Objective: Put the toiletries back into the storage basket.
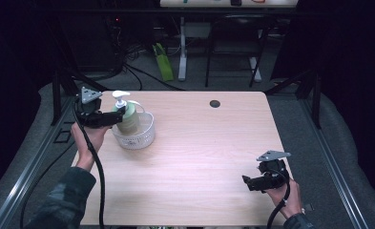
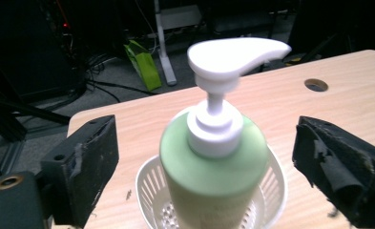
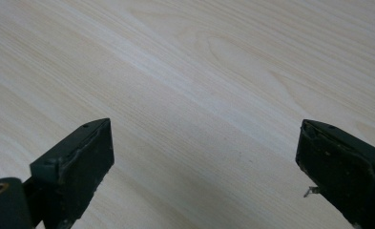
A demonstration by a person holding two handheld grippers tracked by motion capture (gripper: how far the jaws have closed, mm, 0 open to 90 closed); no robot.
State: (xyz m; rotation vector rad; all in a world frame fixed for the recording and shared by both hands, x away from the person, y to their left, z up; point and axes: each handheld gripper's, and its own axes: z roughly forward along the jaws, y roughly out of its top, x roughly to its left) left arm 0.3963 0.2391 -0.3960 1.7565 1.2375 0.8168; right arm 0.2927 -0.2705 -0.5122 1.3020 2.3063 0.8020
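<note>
one green pump bottle point(image 2: 213, 176) with a white pump head stands upright inside one white slotted basket point(image 2: 276, 191), at the left far part of the wooden table point(image 1: 199, 157). nothing else is seen in the basket. two grippers counted. the left gripper point(image 2: 204, 167) has its jaws spread wide on either side of the bottle, with a gap showing on each side. the right gripper point(image 3: 204, 167) hangs over bare table near the right front edge, jaws wide, holding nothing.
</note>
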